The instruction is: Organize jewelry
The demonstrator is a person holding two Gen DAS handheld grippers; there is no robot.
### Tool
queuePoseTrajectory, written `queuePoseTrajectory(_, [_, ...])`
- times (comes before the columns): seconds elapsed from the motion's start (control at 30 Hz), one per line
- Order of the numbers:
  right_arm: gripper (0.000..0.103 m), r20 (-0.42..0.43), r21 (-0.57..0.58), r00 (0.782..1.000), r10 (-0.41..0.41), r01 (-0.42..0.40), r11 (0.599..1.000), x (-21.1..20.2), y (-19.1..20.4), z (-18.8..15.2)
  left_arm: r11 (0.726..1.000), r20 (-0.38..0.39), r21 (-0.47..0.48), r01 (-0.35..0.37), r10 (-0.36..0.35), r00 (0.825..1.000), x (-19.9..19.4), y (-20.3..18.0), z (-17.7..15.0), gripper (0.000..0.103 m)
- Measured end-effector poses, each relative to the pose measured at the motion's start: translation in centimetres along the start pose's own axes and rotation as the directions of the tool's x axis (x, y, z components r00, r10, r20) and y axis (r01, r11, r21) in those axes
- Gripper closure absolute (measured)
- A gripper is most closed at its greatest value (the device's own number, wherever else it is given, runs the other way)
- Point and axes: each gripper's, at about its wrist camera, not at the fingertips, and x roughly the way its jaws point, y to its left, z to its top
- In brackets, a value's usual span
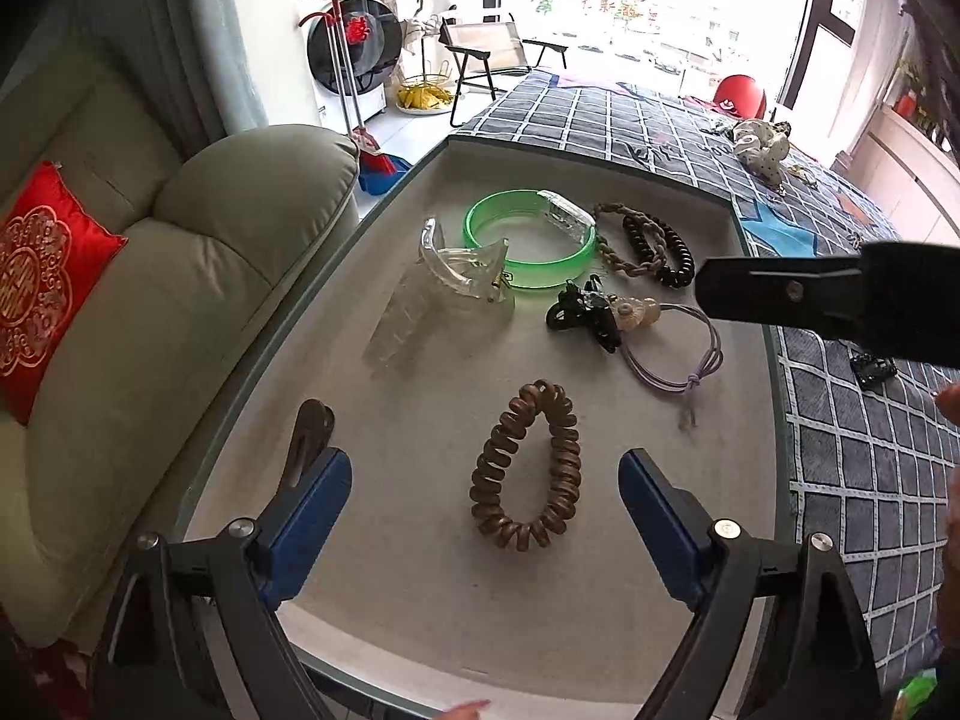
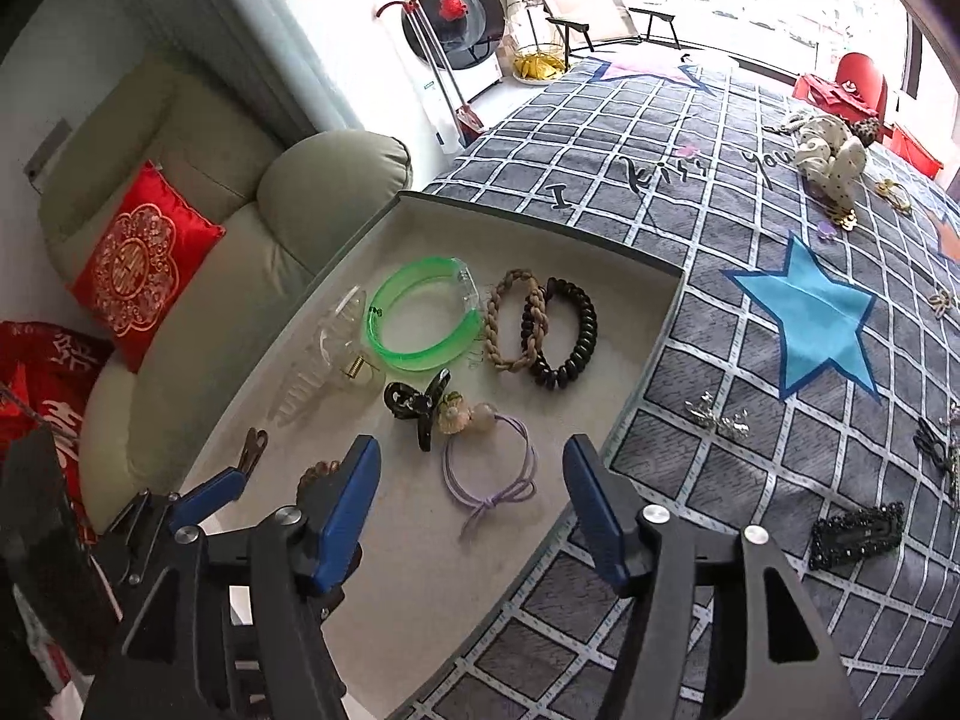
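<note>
A grey tray (image 1: 420,600) on the bed holds the hair accessories. My left gripper (image 1: 486,462) is open over its near end, and a brown spiral hair tie (image 1: 528,474) lies between the blue pads (image 1: 318,498), apart from both. My right gripper (image 2: 473,447) is open too, above a purple elastic with shell charms (image 2: 492,468), and is not touching it. Farther back lie a green bangle (image 2: 420,324), a clear claw clip (image 2: 324,354), a black claw clip (image 2: 420,405), a braided tie (image 2: 510,324) and a black spiral tie (image 2: 570,342).
A brown snap clip (image 1: 309,432) lies by the tray's left rim. On the checked bedspread (image 2: 720,210) to the right are a black beaded clip (image 2: 855,534), silver clips (image 2: 717,414) and a dotted scrunchie (image 2: 834,150). A beige sofa (image 1: 180,300) stands to the left.
</note>
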Motion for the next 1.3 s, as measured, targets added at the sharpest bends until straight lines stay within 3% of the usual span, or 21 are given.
queuePoseTrajectory(0.1, [0.032,0.000,0.000,1.000,0.000,0.000,1.000,-0.2,-0.1,-0.3,1.000,-0.004,0.000,-0.002,0.002,1.000,0.0,0.0,-0.1,0.010])
queuePoseTrajectory(0.13, [0.031,-0.001,0.001,1.000,-0.002,0.002,1.000,-0.3,-0.1,-0.5,1.000,-0.006,0.000,-0.006,0.006,1.000,0.0,0.0,-0.1,0.000])
queuePoseTrajectory(0.33, [0.030,-0.004,-0.002,1.000,-0.021,0.021,1.000,-0.3,-0.2,-1.0,1.000,0.007,0.004,-0.021,0.021,1.000,-0.8,0.0,-0.1,0.000])
queuePoseTrajectory(0.4, [0.021,0.003,-0.003,1.000,-0.030,0.030,1.000,-0.5,-0.3,-1.2,0.999,0.014,0.010,-0.052,0.051,0.999,-0.9,-0.1,0.0,0.000])
queuePoseTrajectory(1.03, [0.017,0.010,-0.020,0.999,-0.036,0.036,0.999,-1.7,0.3,-2.9,0.995,0.030,-0.024,-0.094,0.095,0.995,-2.7,0.7,-0.8,0.000])
queuePoseTrajectory(1.3, [0.015,0.053,-0.042,0.997,-0.063,0.065,0.997,-3.0,1.0,-4.0,0.994,0.051,-0.039,-0.098,0.100,0.994,-4.2,1.0,-1.5,0.000])
